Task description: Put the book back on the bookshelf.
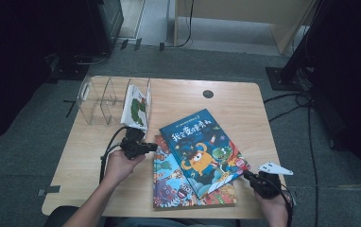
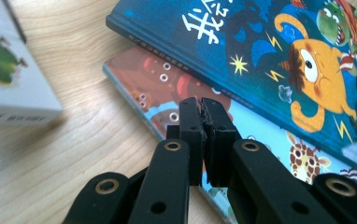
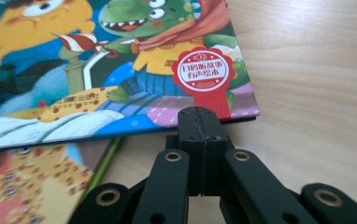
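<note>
A blue picture book [image 1: 202,146] with an orange monster lies slantwise on top of a second colourful book [image 1: 178,182] on the wooden table [image 1: 235,109]. My left gripper [image 1: 151,147] is shut and empty, its tip at the left edge of the lower book [image 2: 167,88], just below the blue book's [image 2: 242,51] spine. My right gripper [image 1: 247,175] is shut too, with nothing in it, pointing at the blue book's near right corner [image 3: 223,88]. The lower book [image 3: 32,182] shows beneath that corner. A third book [image 1: 137,106] with a white cover stands in the clear rack [image 1: 100,99].
The clear acrylic rack has empty slots to the left of the standing book [image 2: 8,70]. A round cable hole [image 1: 208,93] sits near the table's far edge. Dark stands and cables line the floor on both sides.
</note>
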